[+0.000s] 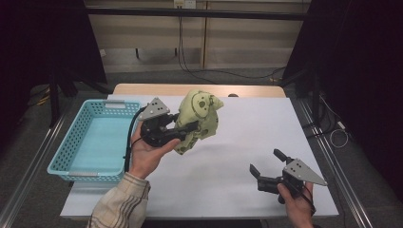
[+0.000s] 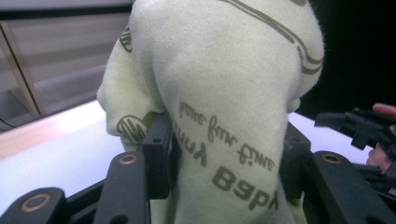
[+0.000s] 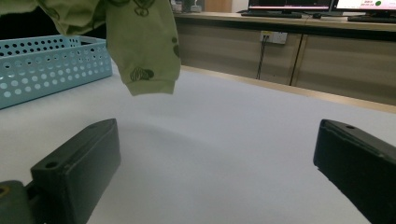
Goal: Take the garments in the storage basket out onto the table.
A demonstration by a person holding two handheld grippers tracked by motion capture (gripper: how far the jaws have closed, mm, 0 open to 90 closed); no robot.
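A pale green printed garment (image 1: 199, 116) hangs bunched above the white table (image 1: 237, 142). My left gripper (image 1: 186, 129) is shut on it, lifted clear of the surface beside the basket. In the left gripper view the cloth (image 2: 219, 93) is squeezed between both black jaws, its brown lettering upside down. My right gripper (image 1: 267, 162) rests low at the table's right front, open with nothing between its jaws. From the right gripper view the garment's sleeve (image 3: 144, 51) dangles at the upper left, above the table.
A light blue perforated basket (image 1: 78, 142) sits at the table's left edge, nothing visible inside. It also appears as the blue basket (image 3: 51, 65) in the right gripper view. Cables trail on the floor beyond the table. Dark curtains flank both sides.
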